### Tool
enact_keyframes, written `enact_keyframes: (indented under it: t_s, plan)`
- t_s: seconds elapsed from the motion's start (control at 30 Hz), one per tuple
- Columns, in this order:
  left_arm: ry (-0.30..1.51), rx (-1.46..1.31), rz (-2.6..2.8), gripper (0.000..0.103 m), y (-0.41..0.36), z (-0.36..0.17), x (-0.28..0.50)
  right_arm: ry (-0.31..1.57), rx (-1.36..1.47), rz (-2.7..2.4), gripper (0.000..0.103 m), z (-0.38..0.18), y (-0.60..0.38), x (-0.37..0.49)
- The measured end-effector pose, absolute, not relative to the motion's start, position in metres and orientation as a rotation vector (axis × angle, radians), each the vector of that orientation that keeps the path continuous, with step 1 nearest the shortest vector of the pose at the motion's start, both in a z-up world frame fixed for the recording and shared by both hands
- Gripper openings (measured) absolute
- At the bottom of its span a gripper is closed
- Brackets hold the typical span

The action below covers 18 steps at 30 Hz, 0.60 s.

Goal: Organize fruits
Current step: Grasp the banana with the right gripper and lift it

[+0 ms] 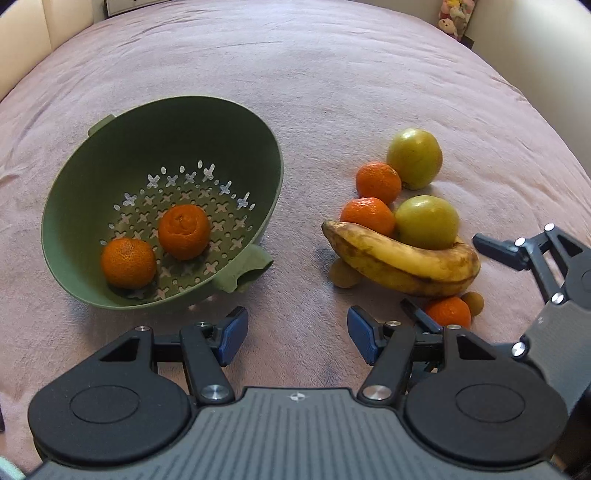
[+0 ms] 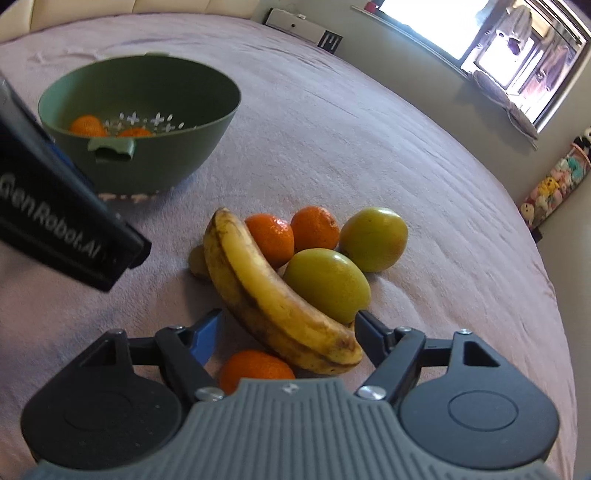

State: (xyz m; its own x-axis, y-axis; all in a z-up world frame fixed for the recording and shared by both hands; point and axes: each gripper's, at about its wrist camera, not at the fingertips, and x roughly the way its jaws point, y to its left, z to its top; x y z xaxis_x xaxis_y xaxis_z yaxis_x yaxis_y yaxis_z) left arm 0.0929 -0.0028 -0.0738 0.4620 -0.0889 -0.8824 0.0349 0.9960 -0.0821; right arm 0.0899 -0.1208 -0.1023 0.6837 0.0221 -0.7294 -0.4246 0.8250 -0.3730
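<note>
A green colander [image 1: 162, 147] stands tilted on the left with two mandarins [image 1: 183, 230] in it. To its right lies a fruit pile: a spotted banana [image 1: 402, 262], two green apples [image 1: 426, 221], three mandarins [image 1: 378, 182] and small brown fruits [image 1: 343, 273]. My left gripper [image 1: 297, 332] is open over bare cloth between colander and pile, holding nothing. My right gripper [image 2: 288, 332] is open and straddles the near end of the banana [image 2: 266, 295], with a mandarin [image 2: 255, 369] just below it. Its left pad stands apart from the banana.
Everything rests on a pink bedspread [image 1: 332, 74]. A bright window [image 2: 517, 48] and a shelf of plush toys [image 2: 554, 184] are at the right wall, and a white box [image 2: 295, 24] is at the bed's far edge. The left gripper's body [image 2: 55, 229] crosses the right wrist view.
</note>
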Motion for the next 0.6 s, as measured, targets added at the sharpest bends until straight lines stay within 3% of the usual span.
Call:
enact_keyframes:
  t_s: [0.6]
  plan:
    - [1.098,-0.091,-0.076,0.072,-0.002,-0.075,0.097,0.746,-0.708,0.269,0.051,-0.111,-0.111,0.082]
